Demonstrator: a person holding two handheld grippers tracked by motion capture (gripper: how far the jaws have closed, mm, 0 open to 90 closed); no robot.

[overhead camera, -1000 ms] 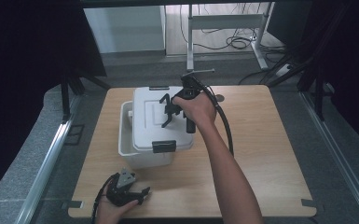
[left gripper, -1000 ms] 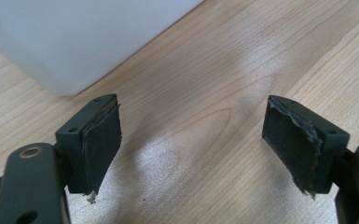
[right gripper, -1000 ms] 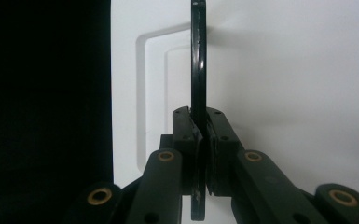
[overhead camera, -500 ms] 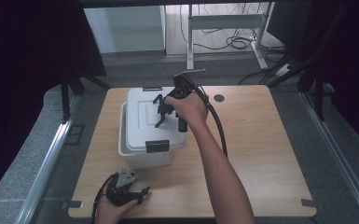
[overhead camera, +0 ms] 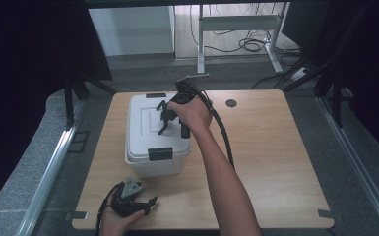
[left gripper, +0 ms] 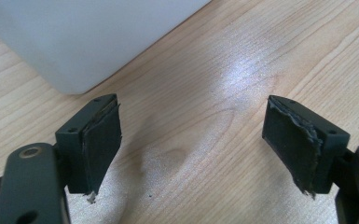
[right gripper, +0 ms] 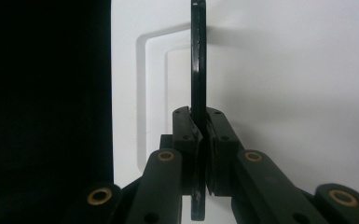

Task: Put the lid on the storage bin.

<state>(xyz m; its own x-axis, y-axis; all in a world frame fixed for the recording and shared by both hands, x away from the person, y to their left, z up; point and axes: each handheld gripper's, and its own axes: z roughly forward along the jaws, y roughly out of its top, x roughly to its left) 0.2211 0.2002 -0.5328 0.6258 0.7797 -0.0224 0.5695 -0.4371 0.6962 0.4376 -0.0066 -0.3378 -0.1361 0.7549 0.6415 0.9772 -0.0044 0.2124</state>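
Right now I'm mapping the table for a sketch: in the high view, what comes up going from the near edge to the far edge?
Left gripper → white box → box's front latch → right gripper, shut on the lid's black handle → box's back latch.

The table (overhead camera: 275, 162) is pale wood-grain laminate, smooth with a soft sheen. The box (overhead camera: 147, 162) looks like matt white plastic; its handle (right gripper: 197, 60) is glossy black plastic. The left hand-held gripper (left gripper: 193, 144) has rough, frayed black rubber pads (left gripper: 103, 140).
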